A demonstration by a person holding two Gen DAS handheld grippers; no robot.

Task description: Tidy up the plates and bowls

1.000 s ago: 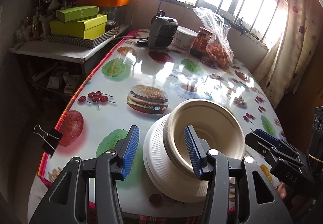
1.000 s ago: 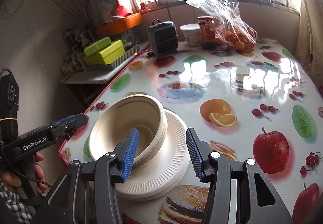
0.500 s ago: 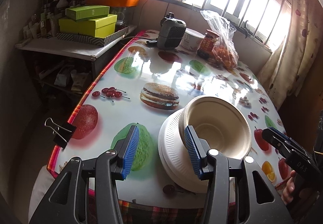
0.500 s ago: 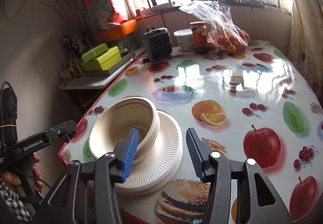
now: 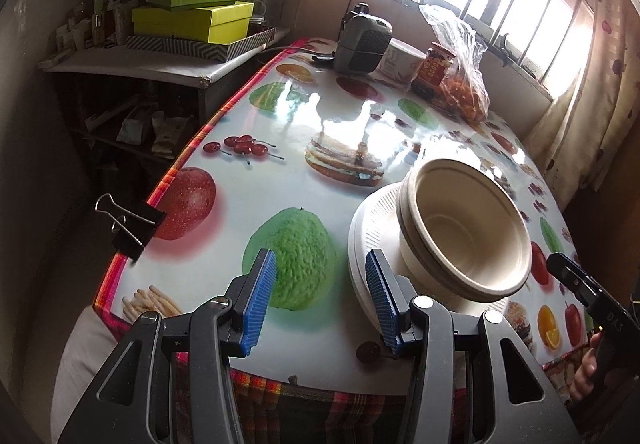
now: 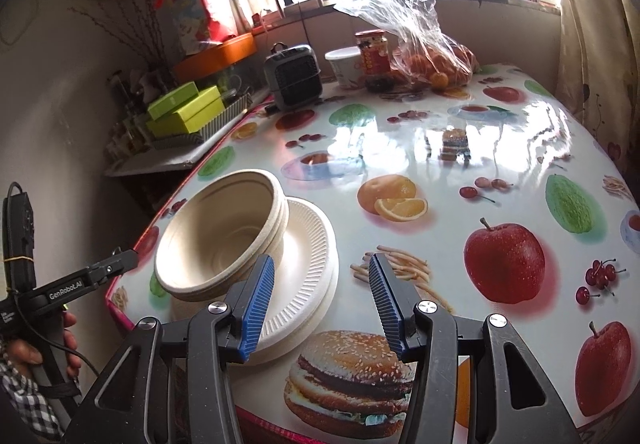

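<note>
A stack of cream paper bowls rests on a stack of white ribbed paper plates near the table's front edge. My left gripper is open with nothing between its blue pads, just left of the plates. My right gripper is open too, hovering over the plates' right rim, holding nothing. Each gripper shows in the other's view: the right one, the left one.
The table wears a glossy fruit-print cloth. At its far end stand a small grey heater, a white tub, a jar and a bag of oranges. A binder clip grips the left edge. Green boxes sit on a side shelf.
Both grippers have drawn back from the stack toward the table's front edge. The left one now stands clear to the left of the plates; the stack has stayed put.
</note>
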